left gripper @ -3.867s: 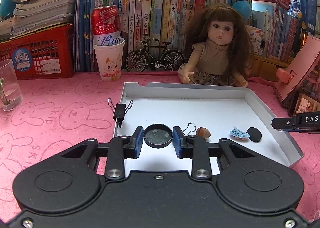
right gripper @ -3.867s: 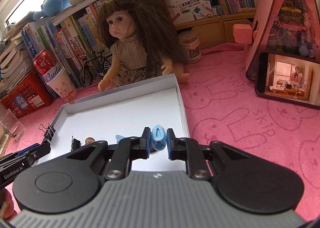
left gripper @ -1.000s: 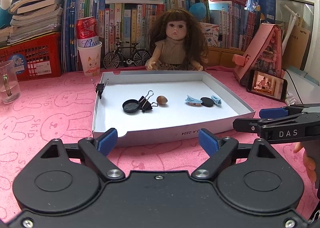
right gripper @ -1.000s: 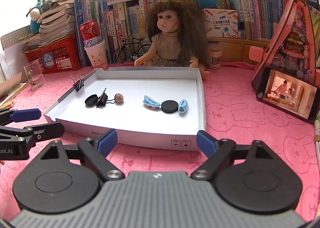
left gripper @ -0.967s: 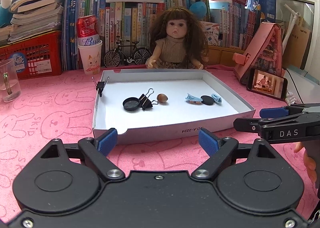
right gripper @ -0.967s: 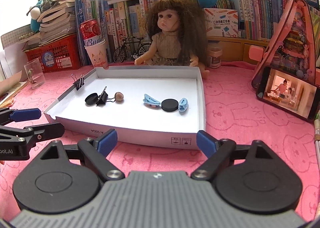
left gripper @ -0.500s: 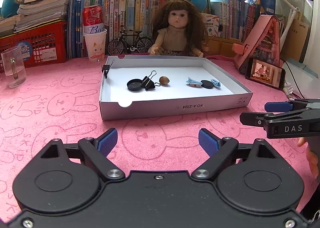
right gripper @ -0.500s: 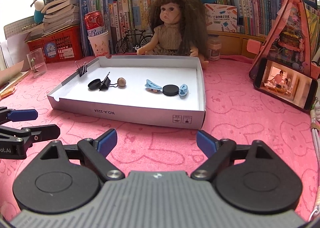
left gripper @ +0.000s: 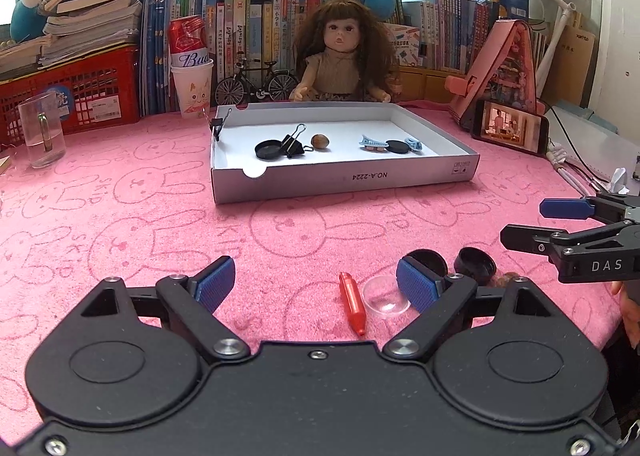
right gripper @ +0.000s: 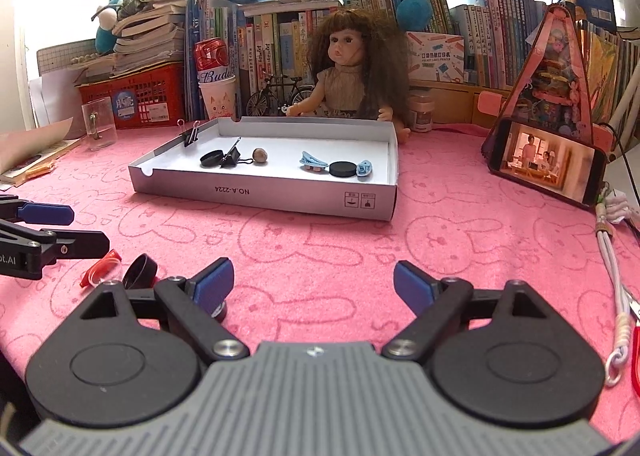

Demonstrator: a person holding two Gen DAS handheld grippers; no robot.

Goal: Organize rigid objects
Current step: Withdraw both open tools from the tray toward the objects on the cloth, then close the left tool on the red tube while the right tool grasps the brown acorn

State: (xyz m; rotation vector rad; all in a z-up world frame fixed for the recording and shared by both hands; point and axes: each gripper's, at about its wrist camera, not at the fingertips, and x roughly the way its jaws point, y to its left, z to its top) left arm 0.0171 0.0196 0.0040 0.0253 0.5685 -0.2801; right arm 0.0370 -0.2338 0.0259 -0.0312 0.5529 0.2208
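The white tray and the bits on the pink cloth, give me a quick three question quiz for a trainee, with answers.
1. True or false: the red pen lies inside the tray.
2. Which sits between the two blue clips in the tray? A) nut B) black disc C) binder clip
3. Fill in: the left gripper and the right gripper both have their jaws ____.

Key:
1. False; it lies on the cloth near the left gripper, beside a clear dome.
2. B, the black disc.
3. Open, with nothing held.
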